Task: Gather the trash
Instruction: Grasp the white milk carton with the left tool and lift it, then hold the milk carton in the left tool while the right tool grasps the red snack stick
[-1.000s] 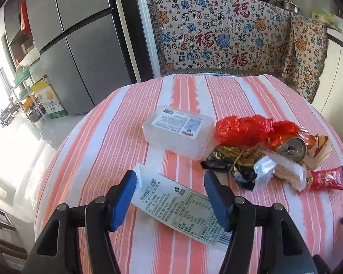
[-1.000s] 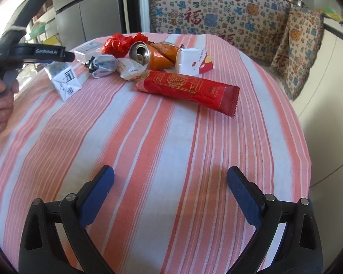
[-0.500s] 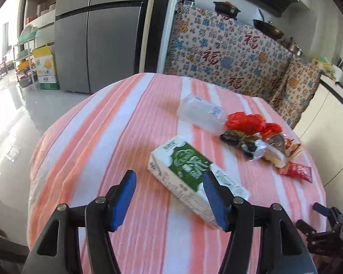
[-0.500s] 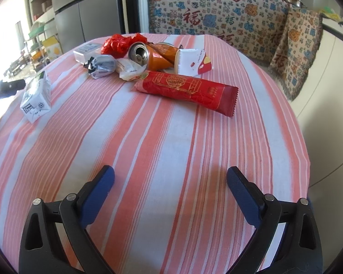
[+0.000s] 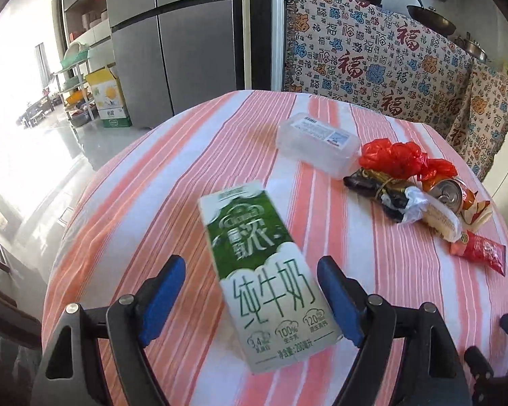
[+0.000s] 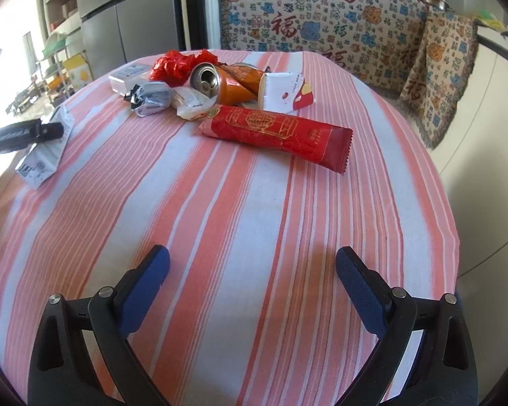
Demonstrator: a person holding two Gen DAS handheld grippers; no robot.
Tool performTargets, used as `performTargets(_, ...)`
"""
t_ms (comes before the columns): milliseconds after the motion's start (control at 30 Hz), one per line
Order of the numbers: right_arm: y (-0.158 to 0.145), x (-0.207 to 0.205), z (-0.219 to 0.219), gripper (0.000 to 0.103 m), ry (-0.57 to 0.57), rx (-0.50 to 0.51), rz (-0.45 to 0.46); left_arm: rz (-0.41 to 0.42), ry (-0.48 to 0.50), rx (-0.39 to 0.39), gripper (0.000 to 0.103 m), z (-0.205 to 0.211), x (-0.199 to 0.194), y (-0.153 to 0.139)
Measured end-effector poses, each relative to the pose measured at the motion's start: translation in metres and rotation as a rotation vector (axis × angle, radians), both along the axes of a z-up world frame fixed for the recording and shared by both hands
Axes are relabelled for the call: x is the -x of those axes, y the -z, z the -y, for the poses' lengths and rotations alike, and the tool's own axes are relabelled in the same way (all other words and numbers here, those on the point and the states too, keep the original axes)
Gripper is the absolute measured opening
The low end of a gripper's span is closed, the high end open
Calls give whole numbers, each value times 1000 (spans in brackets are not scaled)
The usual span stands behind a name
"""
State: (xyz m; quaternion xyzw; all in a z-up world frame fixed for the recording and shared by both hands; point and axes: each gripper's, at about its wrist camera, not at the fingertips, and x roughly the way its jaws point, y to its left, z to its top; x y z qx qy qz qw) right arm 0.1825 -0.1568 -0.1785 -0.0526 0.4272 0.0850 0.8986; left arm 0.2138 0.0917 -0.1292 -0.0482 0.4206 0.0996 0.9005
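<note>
The milk carton [image 5: 266,279] lies at 12 o'clock between the left gripper [image 5: 250,299]'s wide jaws, probably empty, light and crushable; grip its long sides gently.

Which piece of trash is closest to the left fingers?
The milk carton, green and white, lies right between the left gripper's open fingers. The can, red bag and wrappers sit piled farther back.

The milk carton [image 5: 264,270] reads "纯牛奶", "100%" and "120"; the hanging cloth [image 5: 382,64] repeats a red "福".
</note>
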Motion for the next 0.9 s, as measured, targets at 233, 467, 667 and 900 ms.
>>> performTargets(233,1,2,0,98,1,-3,5,-33,115,93,80,-15,0,16)
performTargets(467,-12,0,37,97,34,-124,44,-31,337,83,50,13,15,12)
performTargets(667,-48,-57,49,98,-92,-80,82,-30,376,107,51,13,27,11)
performTargets(900,-18,-111,20,72,-313,-70,-188,-34,385,95,51,14,25,10)
